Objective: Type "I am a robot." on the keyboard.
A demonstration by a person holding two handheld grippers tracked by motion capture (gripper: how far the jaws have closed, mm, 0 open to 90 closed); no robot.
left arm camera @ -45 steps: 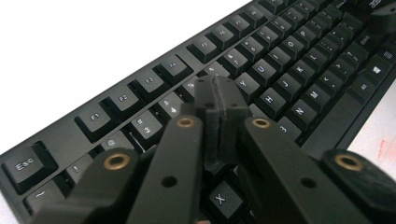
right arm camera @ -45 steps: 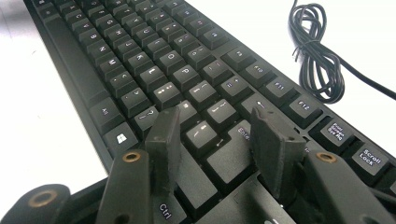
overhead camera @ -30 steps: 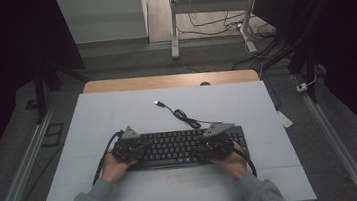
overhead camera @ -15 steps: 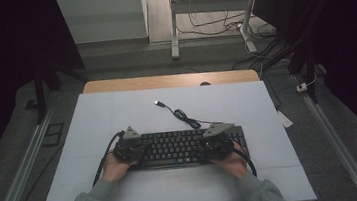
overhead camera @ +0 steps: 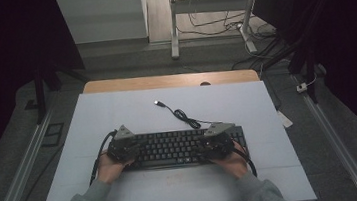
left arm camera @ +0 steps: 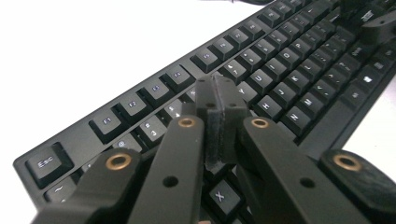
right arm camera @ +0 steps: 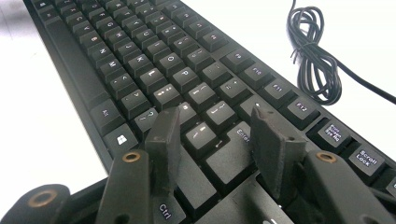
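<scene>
A black keyboard (overhead camera: pixel 176 147) lies across the near half of the white table top; I also see the keyboard (left arm camera: pixel 280 70) in the left gripper view and the keyboard (right arm camera: pixel 140 60) in the right gripper view. Its black cable (overhead camera: pixel 183 115) runs back from the far edge in a loose coil (right arm camera: pixel 312 51) to a USB plug (overhead camera: pixel 157 102). My left gripper (overhead camera: pixel 130 148) hovers over the left end, its pads pressed together with nothing between them (left arm camera: pixel 216 88), above the number row. My right gripper (overhead camera: pixel 210 145) stands open over the right end, near the Enter key (right arm camera: pixel 215 116).
The white table top (overhead camera: pixel 117 112) ends at a wooden strip (overhead camera: pixel 164 81) at the back. Metal rails (overhead camera: pixel 18 172) run along both sides below the table. A small white tag (overhead camera: pixel 285 118) lies off the right edge. Desk legs and cables stand on the floor beyond.
</scene>
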